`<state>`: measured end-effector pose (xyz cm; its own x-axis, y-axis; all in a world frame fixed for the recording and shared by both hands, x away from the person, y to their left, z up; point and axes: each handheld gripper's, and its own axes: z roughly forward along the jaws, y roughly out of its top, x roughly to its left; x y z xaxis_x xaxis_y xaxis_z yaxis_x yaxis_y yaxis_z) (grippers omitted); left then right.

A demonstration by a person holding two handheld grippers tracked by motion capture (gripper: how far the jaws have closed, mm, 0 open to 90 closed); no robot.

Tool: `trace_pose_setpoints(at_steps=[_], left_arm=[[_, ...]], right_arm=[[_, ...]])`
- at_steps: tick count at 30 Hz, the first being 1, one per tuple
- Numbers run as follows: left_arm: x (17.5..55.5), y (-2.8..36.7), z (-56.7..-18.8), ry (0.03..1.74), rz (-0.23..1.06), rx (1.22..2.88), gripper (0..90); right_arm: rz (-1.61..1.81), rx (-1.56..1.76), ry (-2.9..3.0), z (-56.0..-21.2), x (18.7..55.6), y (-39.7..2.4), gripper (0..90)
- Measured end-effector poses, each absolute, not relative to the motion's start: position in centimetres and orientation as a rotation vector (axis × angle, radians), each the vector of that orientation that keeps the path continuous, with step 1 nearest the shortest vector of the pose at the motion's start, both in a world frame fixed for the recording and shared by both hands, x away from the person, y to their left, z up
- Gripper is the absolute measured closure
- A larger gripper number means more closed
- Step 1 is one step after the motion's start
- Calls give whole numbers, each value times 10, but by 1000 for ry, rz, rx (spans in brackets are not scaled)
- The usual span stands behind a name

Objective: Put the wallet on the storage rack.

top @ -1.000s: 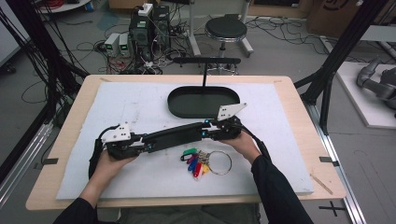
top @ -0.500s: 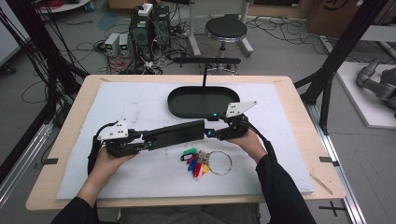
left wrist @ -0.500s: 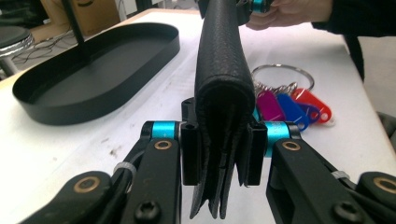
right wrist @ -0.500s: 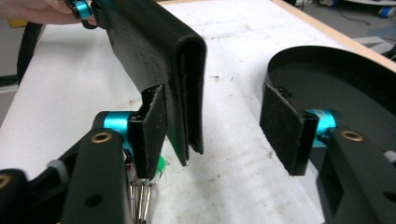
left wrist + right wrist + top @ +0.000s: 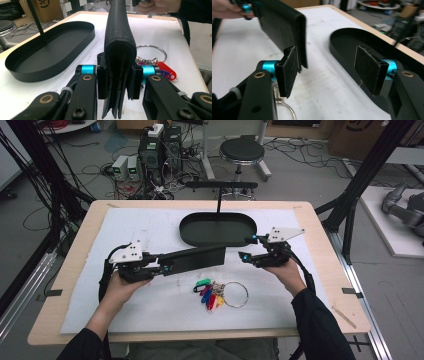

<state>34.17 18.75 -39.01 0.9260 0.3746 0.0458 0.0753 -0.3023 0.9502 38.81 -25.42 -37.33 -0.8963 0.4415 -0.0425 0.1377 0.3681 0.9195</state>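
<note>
A long black leather wallet (image 5: 196, 258) hangs level above the white mat, and my left gripper (image 5: 165, 266) is shut on its left end. In the left gripper view the folded wallet (image 5: 120, 45) stands clamped between the pads of the left gripper (image 5: 119, 83). My right gripper (image 5: 248, 247) floats just right of the wallet's free end. Its jaws have just been opening and hold nothing. In the right gripper view the right gripper (image 5: 329, 67) stands wide, with the wallet (image 5: 284, 27) behind its left pad (image 5: 290, 66).
A black oval tray (image 5: 183, 228) with an upright T-shaped stand (image 5: 218, 200) sits at the back middle of the mat. A bunch of coloured key tags (image 5: 207, 292) on a metal ring (image 5: 235, 294) lies under the wallet. Table edges are near on all sides.
My right gripper let go of the wallet's right end, opened its jaws and drew off to the right. The left gripper lifted the wallet slightly.
</note>
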Motion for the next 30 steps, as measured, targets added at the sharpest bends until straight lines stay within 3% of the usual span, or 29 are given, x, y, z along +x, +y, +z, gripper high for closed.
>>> trace_pose_setpoints(at_steps=[15,30], left_arm=[[358,160,-377,335,329,1890,745],[385,142,-360,364,358,1898,745]], right_arm=[[1549,733,2165,-376,387,-310,346],[1552,802,2090,-377,388,-331,346]])
